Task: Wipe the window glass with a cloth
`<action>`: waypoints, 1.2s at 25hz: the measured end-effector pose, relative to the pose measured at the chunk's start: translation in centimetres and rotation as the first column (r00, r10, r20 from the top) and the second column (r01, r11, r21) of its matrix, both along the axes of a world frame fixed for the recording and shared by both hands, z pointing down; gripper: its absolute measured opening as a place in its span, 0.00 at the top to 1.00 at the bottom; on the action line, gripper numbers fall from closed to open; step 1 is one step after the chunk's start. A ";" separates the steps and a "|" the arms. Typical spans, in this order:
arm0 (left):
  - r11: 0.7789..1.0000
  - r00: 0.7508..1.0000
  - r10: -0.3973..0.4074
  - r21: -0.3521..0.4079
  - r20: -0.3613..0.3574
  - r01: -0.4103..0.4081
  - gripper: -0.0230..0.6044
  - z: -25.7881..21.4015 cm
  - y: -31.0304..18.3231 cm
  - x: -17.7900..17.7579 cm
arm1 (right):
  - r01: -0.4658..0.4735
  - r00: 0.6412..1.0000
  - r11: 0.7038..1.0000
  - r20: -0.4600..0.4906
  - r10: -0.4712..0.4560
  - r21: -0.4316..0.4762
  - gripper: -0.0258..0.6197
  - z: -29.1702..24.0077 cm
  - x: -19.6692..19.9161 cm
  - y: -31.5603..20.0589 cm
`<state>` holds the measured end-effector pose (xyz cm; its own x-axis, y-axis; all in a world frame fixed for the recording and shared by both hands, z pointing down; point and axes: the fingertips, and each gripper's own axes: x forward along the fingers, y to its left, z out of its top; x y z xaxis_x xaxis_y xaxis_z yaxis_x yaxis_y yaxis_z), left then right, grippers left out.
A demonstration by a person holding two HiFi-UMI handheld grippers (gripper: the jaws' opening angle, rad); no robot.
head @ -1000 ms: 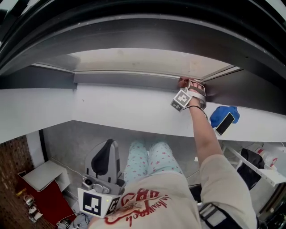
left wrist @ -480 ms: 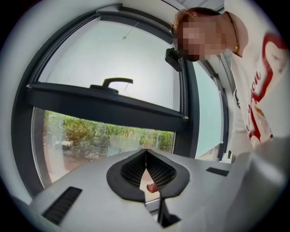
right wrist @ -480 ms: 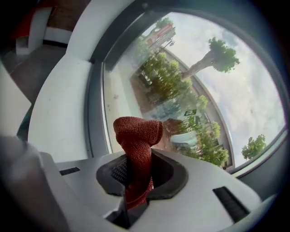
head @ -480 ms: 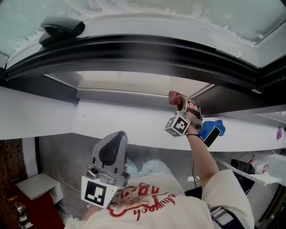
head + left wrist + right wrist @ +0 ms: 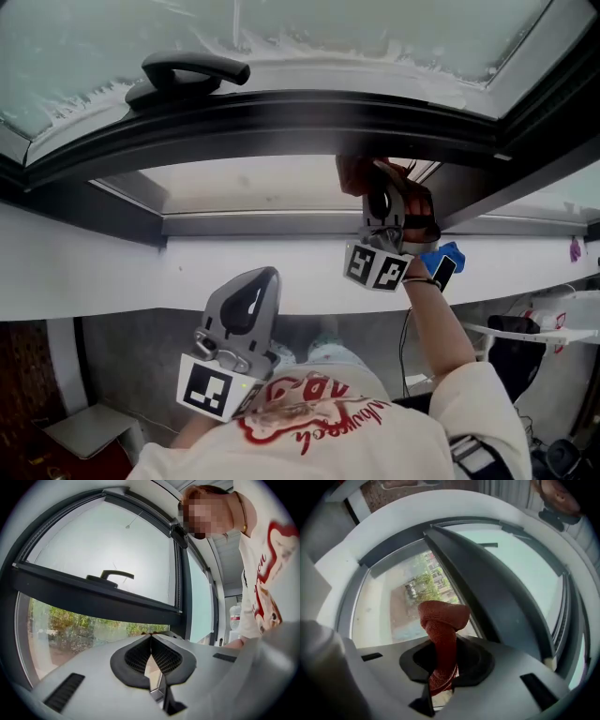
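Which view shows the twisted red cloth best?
Right gripper view: the twisted red woven cloth sits centre-frame, with the right gripper's jaws shut on it. Head view shows only a reddish bit above that gripper; left gripper view shows none.

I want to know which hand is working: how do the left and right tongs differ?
The right grey tongs grip a rust-red woven cloth; the left grey tongs hold nothing. The right tongs sit up at the dark window frame; the left tongs sit lower, near the person's white shirt. Both pairs are shut.
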<state>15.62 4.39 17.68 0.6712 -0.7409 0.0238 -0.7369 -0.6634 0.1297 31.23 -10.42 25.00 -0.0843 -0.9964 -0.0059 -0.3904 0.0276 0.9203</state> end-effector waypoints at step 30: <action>0.997 0.997 -0.073 -0.025 0.007 0.073 0.93 0.4 0.6 -5.9 | -0.030 0.996 0.996 -0.077 0.036 0.084 0.84 1.1 -1.5 -3.5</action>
